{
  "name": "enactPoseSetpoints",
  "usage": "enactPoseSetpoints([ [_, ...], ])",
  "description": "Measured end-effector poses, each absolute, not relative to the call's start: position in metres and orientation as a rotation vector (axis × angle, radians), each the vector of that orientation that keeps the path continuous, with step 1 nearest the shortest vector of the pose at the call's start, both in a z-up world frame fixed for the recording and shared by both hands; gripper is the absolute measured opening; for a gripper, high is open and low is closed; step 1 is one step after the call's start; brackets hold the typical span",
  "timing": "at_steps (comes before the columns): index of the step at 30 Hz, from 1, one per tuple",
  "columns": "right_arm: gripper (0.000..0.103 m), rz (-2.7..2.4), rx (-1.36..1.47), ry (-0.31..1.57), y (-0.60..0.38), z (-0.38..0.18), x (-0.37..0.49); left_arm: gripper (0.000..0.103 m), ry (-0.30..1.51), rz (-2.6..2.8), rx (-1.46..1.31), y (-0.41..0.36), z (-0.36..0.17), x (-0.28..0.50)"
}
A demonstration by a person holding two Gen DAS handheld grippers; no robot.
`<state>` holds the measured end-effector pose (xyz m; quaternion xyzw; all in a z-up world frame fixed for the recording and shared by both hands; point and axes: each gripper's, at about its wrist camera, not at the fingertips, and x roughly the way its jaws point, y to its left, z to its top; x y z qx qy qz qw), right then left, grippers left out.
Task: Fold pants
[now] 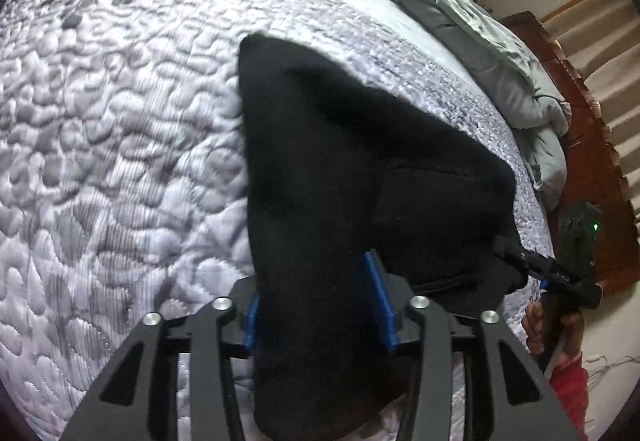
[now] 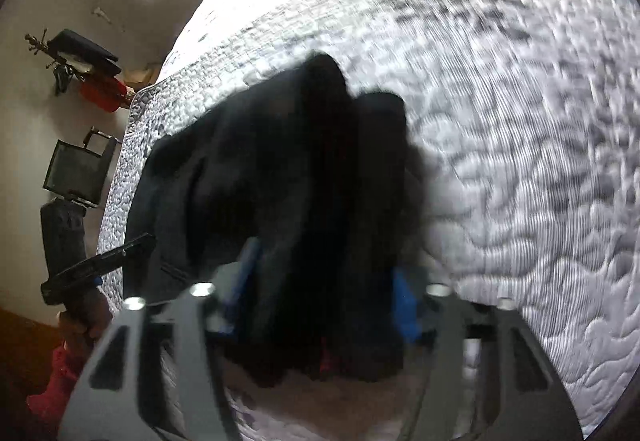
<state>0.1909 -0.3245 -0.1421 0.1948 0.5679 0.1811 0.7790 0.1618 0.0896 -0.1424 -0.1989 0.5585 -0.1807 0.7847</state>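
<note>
While the black pants (image 1: 360, 177) are spread across the near right part of the quilted bedspread (image 1: 120, 145), a bunched fold of their fabric is pinched between the blue pads (image 1: 380, 301) of the left gripper (image 1: 316, 305), with cloth hanging down below the jaws toward the near edge of the left wrist view. In the right wrist view, which is blurred, the pants (image 2: 280, 169) are seen as a dark heap lying near the left edge of the bedspread (image 2: 500, 121), and a thick bundle of the cloth is clamped between the blue pads (image 2: 404, 301) of the right gripper (image 2: 324, 289). The right gripper (image 1: 536, 265) is also seen at the right edge of the left wrist view, its black finger touching the right corner of the pants, held by a hand (image 1: 548, 325) above a red sleeve (image 1: 568, 389). Likewise the left gripper (image 2: 100, 265) is seen at the left of the right wrist view, its finger laid against the left edge of the garment. A crumpled grey-green duvet (image 1: 492, 53) is piled at the far right of the bed, beside a dark wooden headboard (image 1: 580, 145).
</note>
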Motion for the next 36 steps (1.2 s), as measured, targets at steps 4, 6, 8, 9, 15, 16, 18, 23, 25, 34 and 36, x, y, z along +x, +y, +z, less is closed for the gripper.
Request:
enactPoseSetpoints([
  [4, 0.078, 0.386, 0.449, 1.205, -0.333, -0.139, 0.166, 0.055, 1.189, -0.371, -0.397, 0.097, -0.133, 0.146],
  [6, 0.079, 0.351, 0.418, 1.186, -0.335, -0.129, 0.155, 0.054, 1.169, -0.332, -0.355, 0.105, -0.118, 0.129],
  [8, 0.079, 0.29, 0.34, 1.161, -0.332, -0.11, 0.143, 0.054, 1.143, -0.306, -0.327, 0.108, -0.103, 0.118],
  [9, 0.077, 0.269, 0.302, 1.147, -0.329, -0.102, 0.138, 0.054, 1.118, -0.313, -0.313, 0.107, -0.09, 0.11],
  [15, 0.065, 0.427, 0.262, 1.039, -0.294, -0.048, 0.114, 0.072, 1.068, -0.393, -0.273, 0.064, -0.048, 0.093],
  [16, 0.064, 0.461, 0.256, 1.045, -0.286, -0.047, 0.114, 0.072, 1.077, -0.395, -0.253, 0.051, -0.049, 0.096],
  [18, 0.063, 0.486, 0.24, 1.073, -0.273, -0.052, 0.12, 0.072, 1.095, -0.391, -0.216, 0.038, -0.056, 0.098],
  [23, 0.05, 0.357, 0.244, 1.206, -0.283, -0.103, 0.135, 0.072, 1.212, -0.364, -0.225, 0.036, -0.1, 0.11],
  [25, 0.049, 0.364, 0.302, 1.224, -0.294, -0.119, 0.137, 0.072, 1.235, -0.375, -0.25, 0.038, -0.114, 0.113],
  [34, 0.097, 0.251, 0.223, 1.175, -0.286, -0.09, 0.121, 0.096, 1.215, -0.242, -0.147, 0.029, -0.092, 0.101],
  [36, 0.097, 0.188, 0.169, 1.196, -0.282, -0.085, 0.112, 0.099, 1.182, -0.15, -0.113, 0.029, -0.086, 0.09],
])
